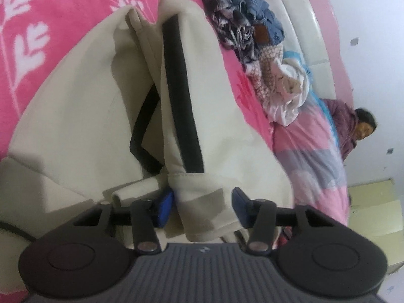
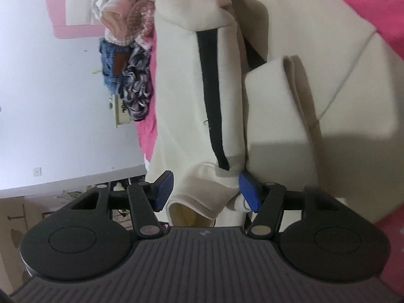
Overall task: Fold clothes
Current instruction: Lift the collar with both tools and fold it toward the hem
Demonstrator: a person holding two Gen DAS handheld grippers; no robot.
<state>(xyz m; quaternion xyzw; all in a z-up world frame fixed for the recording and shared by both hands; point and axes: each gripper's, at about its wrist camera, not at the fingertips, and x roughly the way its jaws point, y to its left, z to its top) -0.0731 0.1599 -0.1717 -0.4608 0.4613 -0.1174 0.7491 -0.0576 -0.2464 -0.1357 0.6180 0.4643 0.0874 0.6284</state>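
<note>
I can't tell whether my left gripper (image 1: 202,205) actually presses the cream sweatshirt's (image 1: 75,116) cuff; its 2 blue pads sit partly buried in fabric. Same doubt at my right gripper (image 2: 205,192). The sweatshirt's body runs off both frames. The clothes pile (image 1: 242,25) is a blurred tangle, and the person (image 1: 353,128) by the bed is too blurred to read.

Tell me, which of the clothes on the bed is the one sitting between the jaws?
The cream garment with black stripes, spread on the pink bedcover; its cuffs lie between both sets of jaws. The blue denim and other crumpled clothes sit untouched farther back.
</note>
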